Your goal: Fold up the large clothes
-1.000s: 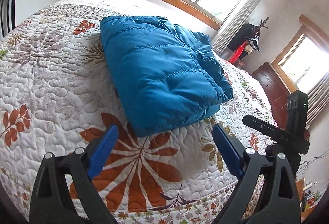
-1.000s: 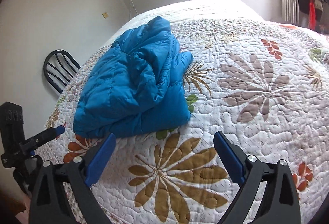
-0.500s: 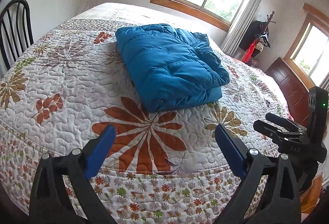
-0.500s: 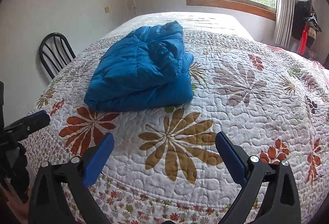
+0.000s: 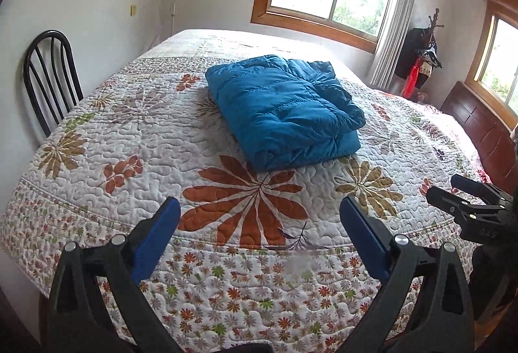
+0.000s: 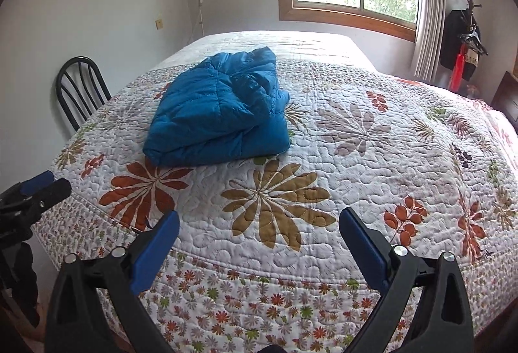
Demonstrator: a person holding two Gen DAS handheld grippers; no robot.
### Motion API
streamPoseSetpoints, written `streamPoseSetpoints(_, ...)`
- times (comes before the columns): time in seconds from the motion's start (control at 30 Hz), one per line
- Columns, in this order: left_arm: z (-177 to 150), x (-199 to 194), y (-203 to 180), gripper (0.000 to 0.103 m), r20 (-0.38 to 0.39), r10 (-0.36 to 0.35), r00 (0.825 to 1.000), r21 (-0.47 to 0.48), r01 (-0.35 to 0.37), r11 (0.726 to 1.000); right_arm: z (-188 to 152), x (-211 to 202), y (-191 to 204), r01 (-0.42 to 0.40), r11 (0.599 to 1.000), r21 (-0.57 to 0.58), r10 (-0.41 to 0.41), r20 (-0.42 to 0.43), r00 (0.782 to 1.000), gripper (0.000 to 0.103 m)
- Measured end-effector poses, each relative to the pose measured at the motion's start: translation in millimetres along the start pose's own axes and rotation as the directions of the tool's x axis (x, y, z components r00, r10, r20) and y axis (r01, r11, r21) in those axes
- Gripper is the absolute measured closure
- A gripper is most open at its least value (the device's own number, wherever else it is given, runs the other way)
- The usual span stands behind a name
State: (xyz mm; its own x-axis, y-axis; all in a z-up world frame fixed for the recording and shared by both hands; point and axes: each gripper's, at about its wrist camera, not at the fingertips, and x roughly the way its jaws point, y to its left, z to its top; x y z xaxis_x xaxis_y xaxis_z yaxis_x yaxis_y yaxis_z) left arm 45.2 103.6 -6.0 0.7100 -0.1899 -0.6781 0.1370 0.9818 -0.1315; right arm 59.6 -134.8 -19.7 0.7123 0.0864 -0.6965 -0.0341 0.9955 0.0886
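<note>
A blue puffer jacket [image 5: 281,110] lies folded into a thick rectangle on the flowered quilt [image 5: 136,139] of a bed; the right wrist view shows it too [image 6: 220,116]. My left gripper [image 5: 259,220] hangs open off the bed's near edge, well short of the jacket, nothing between its blue pads. My right gripper [image 6: 259,223] is open too, also back from the bed's edge and to the right of the jacket. Each gripper shows in the other's view: the right one [image 5: 466,194] at the right edge, the left one [image 6: 35,188] at the left edge.
A black metal chair [image 5: 48,78] stands against the wall left of the bed. A wooden headboard [image 5: 485,133] is at the right. A coat rack with dark and red clothes [image 5: 421,61] stands in the corner by the curtain. Windows are behind the bed.
Both grippers have pulled back and away from the jacket, off the near edge of the bed. The jacket stays folded where it lay.
</note>
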Motion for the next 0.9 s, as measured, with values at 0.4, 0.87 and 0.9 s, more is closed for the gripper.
streamPoseSetpoints(0.4, -15, -26, -11, 0.004, 0.026, 0.064, 0.998, 0.029, -0.065, 0.997, -7, -22, 8, 0.028, 0.999, -0.029, -0.027, 0.036, 0.999, 0.004)
streamPoseSetpoints(0.87, -21, -40, -30, 0.003, 0.044, 0.105, 0.994, 0.050, -0.107, 0.993, -16, -31, 2, 0.025, 0.999, -0.023, -0.024, 0.046, 0.999, 0.004)
streamPoseSetpoints(0.9, -22, -41, -32, 0.003, 0.044, 0.105, 0.993, 0.052, -0.107, 0.993, -17, -32, 2, 0.024, 0.999, -0.024, -0.023, 0.048, 0.999, 0.004)
